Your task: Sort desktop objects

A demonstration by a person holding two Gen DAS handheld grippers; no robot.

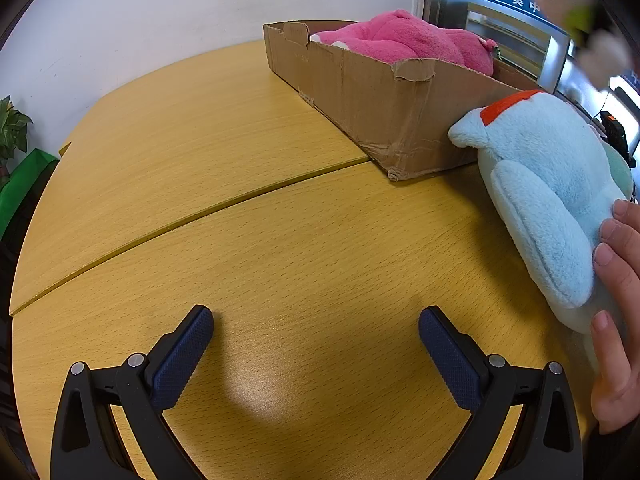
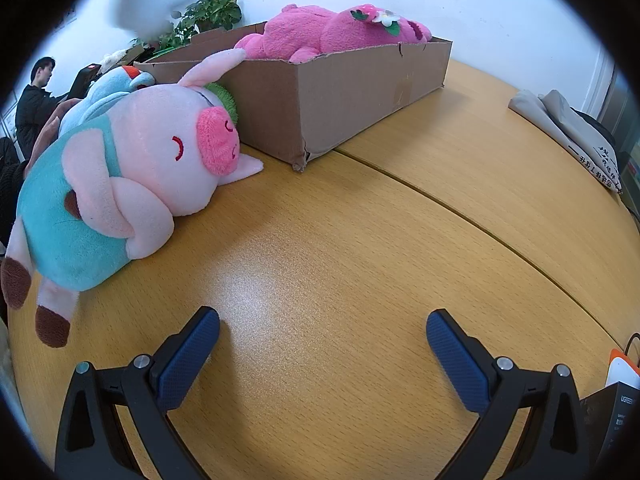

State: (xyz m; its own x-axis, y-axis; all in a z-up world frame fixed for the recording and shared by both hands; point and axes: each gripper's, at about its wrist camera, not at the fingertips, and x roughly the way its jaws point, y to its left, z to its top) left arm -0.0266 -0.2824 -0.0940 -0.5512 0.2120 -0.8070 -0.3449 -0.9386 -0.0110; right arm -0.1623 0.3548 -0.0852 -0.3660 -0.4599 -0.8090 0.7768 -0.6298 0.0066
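**A:** Where do your grippers stand?

**B:** Your left gripper (image 1: 316, 322) and right gripper (image 2: 323, 324) both hover low over the wooden table (image 1: 280, 220), jaws spread wide and holding nothing.

**A:** And the toys?

**B:** In the right wrist view the pig plush (image 2: 120, 184) lies on its side at the left of the frame, its ear touching the cardboard box (image 2: 320, 96). The pale blue plush (image 1: 548, 184) sits at the right edge of the left wrist view, just beside the box corner, with a bare hand (image 1: 616, 300) resting on it. The pink plush (image 2: 332, 32) is already in the box.

**A:** How will the pig handle?

**B:** I'd judge it light, soft and squashy. It will sag from a thin pinch, so you should close on a bulky part, the belly or the head, not an ear or leg. It isn't fragile, and the fabric should grip well against your textured pads (image 2: 188, 360).
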